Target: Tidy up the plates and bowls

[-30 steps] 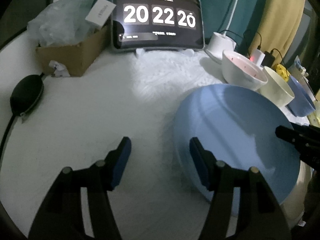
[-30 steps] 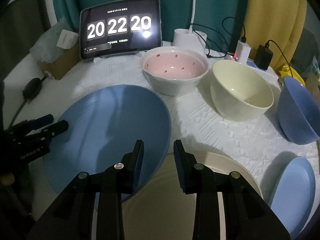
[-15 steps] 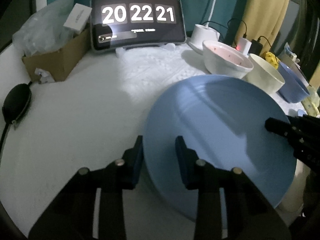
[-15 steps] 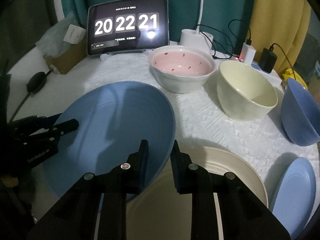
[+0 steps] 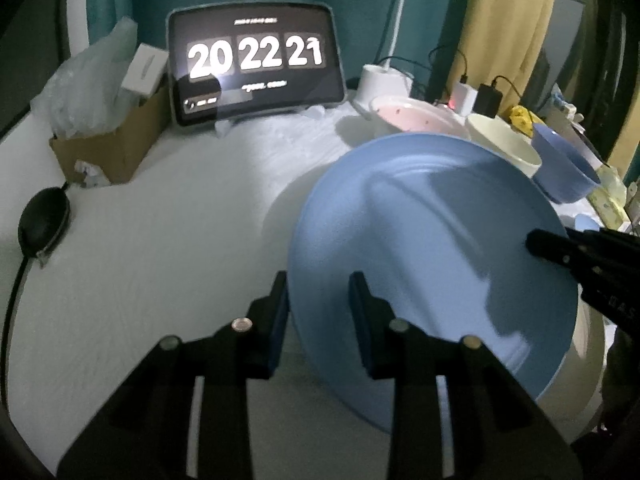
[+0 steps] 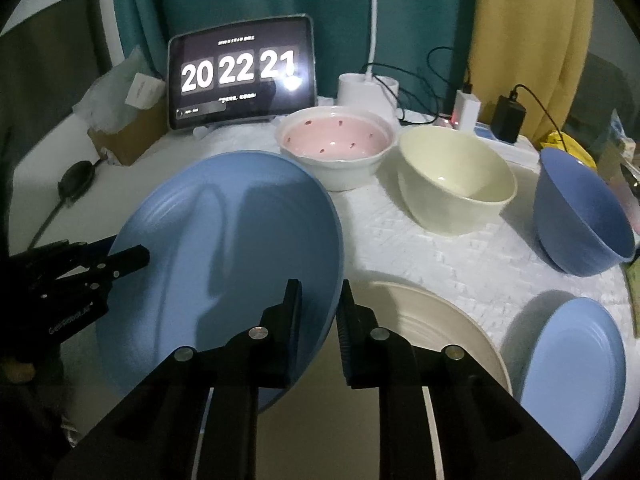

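Observation:
A large blue plate [image 5: 436, 248] [image 6: 240, 248] is held tilted above the table by both grippers. My left gripper [image 5: 318, 300] is shut on its left rim. My right gripper [image 6: 318, 304] is shut on its right rim. Under its right side lies a large cream plate [image 6: 440, 320]. A small blue plate [image 6: 572, 376] lies at the right. A pink bowl [image 6: 336, 140], a cream bowl [image 6: 456, 172] and a blue bowl [image 6: 580, 212] stand in a row behind.
A tablet showing a clock [image 6: 240, 76] stands at the back. A cardboard box with plastic bags [image 5: 108, 136] sits at the back left, a black pouch [image 5: 44, 220] at the left. A lamp base [image 6: 366, 88] and chargers [image 6: 508, 114] are behind the bowls.
My left gripper moved right and closed on the blue plate's left rim. My right gripper tightened on the right rim. The plate has lifted and tilted off the table.

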Motion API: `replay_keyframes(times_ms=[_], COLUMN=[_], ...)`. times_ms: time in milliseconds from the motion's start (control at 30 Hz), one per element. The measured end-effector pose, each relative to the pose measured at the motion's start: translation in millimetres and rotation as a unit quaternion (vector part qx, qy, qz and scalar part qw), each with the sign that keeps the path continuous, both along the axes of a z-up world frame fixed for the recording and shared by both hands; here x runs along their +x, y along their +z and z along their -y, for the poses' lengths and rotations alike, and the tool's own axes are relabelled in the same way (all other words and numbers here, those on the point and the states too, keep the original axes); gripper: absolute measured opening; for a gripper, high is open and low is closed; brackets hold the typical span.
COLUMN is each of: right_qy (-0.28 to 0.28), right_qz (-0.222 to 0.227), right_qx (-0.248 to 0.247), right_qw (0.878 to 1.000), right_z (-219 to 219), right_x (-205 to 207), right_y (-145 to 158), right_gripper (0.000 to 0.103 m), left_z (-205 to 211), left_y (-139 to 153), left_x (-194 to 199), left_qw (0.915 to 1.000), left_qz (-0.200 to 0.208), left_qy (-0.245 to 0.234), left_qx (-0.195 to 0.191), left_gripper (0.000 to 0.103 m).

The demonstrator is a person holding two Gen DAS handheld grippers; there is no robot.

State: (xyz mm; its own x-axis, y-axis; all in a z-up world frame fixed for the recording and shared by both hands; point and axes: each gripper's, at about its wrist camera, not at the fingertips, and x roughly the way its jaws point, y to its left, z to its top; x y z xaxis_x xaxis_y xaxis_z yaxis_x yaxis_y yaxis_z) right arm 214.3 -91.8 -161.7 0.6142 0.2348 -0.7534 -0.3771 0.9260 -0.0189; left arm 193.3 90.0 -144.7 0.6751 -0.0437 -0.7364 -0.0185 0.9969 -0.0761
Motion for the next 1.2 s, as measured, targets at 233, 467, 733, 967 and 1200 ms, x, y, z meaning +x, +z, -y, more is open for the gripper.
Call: replay_keyframes(times_ms=[233, 467, 733, 967, 1200], right_qy=[-0.015, -0.034, -0.064, -0.086, -0.109], right_qz=[0.017, 0.029, 0.041, 0.050, 0.054], right_qx=[0.014, 0.029, 0.047, 0.060, 0.075], right_qw=[1.000, 0.999, 0.996, 0.993, 0.990], right_z=[22, 52, 93, 128, 162], right_x=[-13, -25, -35, -42, -47], right_y=[12, 21, 30, 37, 39], right_gripper=[0.019, 0.019, 0.019, 0.019, 0.019], left_z=[24, 53, 93, 127, 158], left_y=[17, 30, 41, 46, 49], left_x=[-9, -17, -22, -25, -28], left_qw=[0.9997, 0.9989, 0.9970, 0.9947, 0.9921], left_qz=[0.017, 0.025, 0.028, 0.028, 0.024], left_qy=[-0.016, -0.036, -0.064, -0.090, -0.112], left_qx=[0.010, 0.019, 0.031, 0.041, 0.050], left_gripper=[0.031, 0.031, 0.031, 0.031, 0.031])
